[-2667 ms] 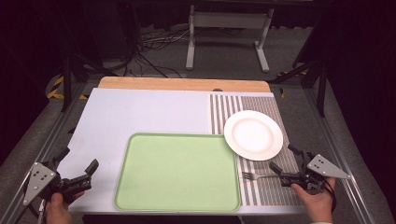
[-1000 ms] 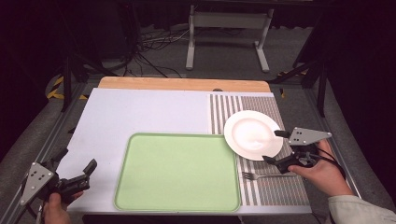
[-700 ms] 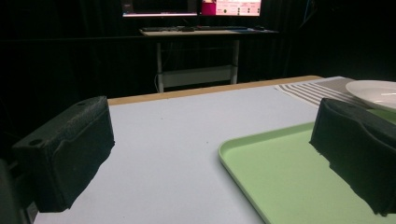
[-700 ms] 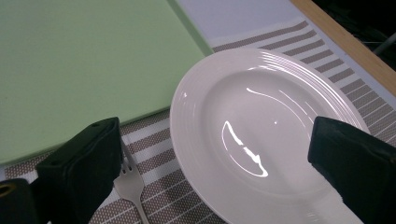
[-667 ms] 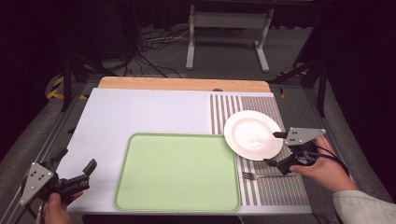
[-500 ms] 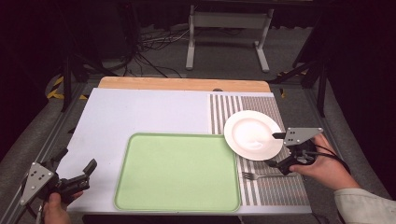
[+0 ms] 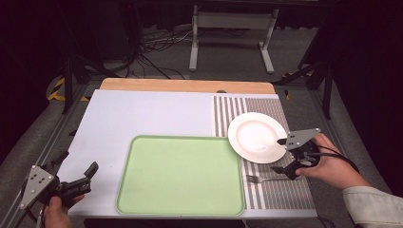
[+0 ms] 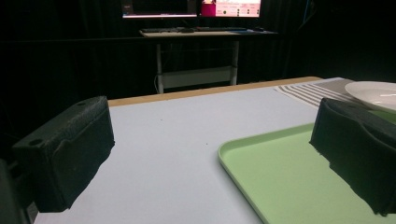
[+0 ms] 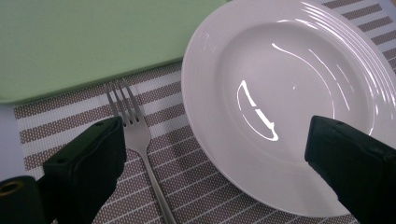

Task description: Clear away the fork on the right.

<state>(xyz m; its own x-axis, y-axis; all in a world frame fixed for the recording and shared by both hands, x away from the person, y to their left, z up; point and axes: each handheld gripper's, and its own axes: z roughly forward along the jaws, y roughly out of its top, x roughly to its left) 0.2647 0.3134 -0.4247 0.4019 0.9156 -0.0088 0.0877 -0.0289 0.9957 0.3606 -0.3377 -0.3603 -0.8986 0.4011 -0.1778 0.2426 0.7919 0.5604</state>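
A person's right gripper [image 7: 281,156] hovers with jaws spread wide at the near right edge of a round white ceramic plate [image 7: 257,137], which rests on a brown-and-white striped woven placemat [image 7: 290,190] at the right of the pale bench [image 7: 142,114]. In the right gripper view, one jaw sits above the plate's rim and the other above the placemat beside a slim stainless-steel fork [image 9: 137,140], which lies just beside the plate, tines toward a flat light-green plastic tray [image 7: 180,175]. The step in hand looks like the approach to grasp the plate; the next move likely calls for lowering the jaws over the rim and closing without catching the fork. The left gripper [image 7: 76,183] rests at the bench's near left corner, jaws apart and empty.
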